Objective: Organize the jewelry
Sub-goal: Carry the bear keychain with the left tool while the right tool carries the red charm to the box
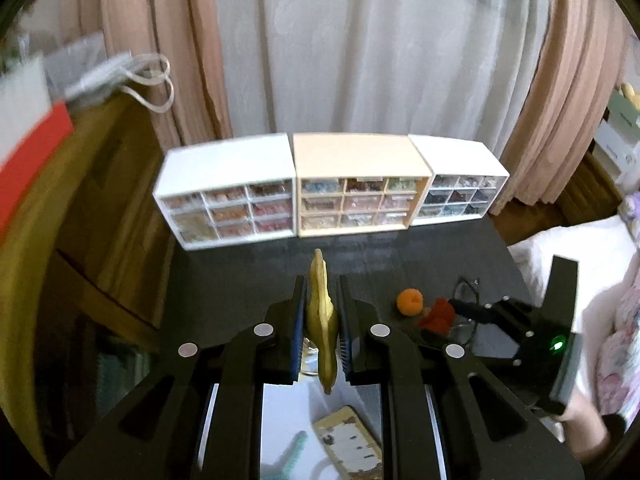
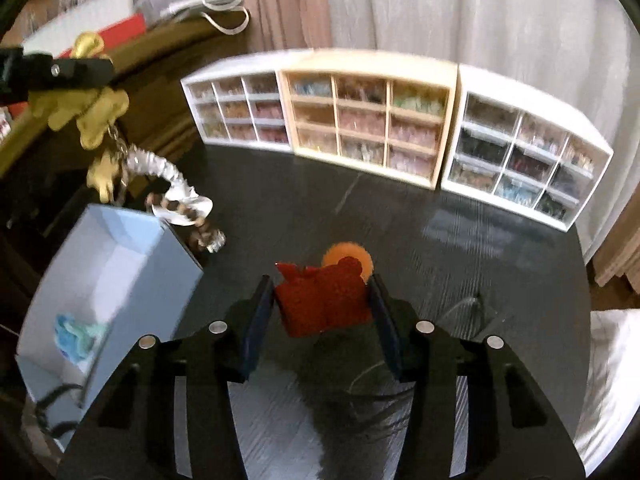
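Observation:
My left gripper [image 1: 322,300] is shut on a gold flower-shaped charm [image 1: 321,320] and holds it in the air; in the right wrist view the charm [image 2: 86,110] hangs with a chain and a silvery strand [image 2: 168,178] trailing down to the white box [image 2: 120,248]. My right gripper [image 2: 322,300] is shut on a red knitted piece [image 2: 322,300] with an orange pompom [image 2: 347,256] behind it, just above the black table. In the left wrist view the red piece [image 1: 438,314] and pompom [image 1: 410,302] sit at the right gripper's tips [image 1: 460,306].
Three drawer organisers stand along the table's back: white [image 1: 228,196], beige [image 1: 356,192], white [image 1: 460,188]. The white box holds a blue fuzzy item [image 2: 76,338]. A card of earrings [image 1: 348,444] lies below the left gripper. A white cloth [image 2: 612,360] lies at right.

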{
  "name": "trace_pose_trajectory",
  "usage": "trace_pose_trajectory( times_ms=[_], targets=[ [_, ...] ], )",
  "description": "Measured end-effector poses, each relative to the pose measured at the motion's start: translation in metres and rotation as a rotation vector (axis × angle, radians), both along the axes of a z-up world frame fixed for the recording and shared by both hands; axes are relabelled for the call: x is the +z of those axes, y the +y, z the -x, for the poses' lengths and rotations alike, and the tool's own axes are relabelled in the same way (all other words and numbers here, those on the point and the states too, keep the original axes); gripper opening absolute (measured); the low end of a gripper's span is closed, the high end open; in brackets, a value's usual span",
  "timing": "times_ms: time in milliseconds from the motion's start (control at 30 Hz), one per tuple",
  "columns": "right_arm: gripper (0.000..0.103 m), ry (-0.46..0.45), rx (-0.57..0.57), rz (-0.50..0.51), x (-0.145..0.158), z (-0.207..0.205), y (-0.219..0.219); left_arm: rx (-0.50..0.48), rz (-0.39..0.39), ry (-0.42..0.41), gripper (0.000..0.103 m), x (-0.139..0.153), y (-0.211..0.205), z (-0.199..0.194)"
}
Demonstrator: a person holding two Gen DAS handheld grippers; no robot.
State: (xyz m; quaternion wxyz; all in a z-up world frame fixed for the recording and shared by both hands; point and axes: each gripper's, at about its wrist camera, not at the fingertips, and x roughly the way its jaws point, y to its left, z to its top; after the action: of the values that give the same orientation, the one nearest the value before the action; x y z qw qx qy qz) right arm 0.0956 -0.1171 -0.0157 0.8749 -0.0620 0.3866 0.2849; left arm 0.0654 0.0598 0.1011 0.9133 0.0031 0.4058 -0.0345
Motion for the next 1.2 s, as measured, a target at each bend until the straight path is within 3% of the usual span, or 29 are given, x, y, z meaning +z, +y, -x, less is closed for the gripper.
trace_pose_trajectory(
  times_ms=[267,533,767,967,1200],
  targets=[
    [0.047,-0.094,0.027,-0.024,0.039,0.02,0.015,0.005,-0.051,-0.088,0.015,0.031,0.002,0.033],
    [0.047,-0.139,0.092,-0.114,0.074,0.046,0.029,-0.007,-0.121,-0.138,0.015,0.047,0.007,0.071],
    [0.047,-0.164,0.177,-0.194,0.101,0.074,0.047,-0.006,-0.089,-0.143,0.015,0.043,0.02,0.105],
    [0.047,-0.159,0.239,-0.211,0.104,0.093,0.063,-0.011,-0.088,-0.125,0.015,0.03,0.019,0.127],
    [0.047,-0.078,0.303,-0.201,0.078,0.1,0.083,-0.027,-0.041,-0.065,0.015,0.007,0.02,0.143]
  ],
)
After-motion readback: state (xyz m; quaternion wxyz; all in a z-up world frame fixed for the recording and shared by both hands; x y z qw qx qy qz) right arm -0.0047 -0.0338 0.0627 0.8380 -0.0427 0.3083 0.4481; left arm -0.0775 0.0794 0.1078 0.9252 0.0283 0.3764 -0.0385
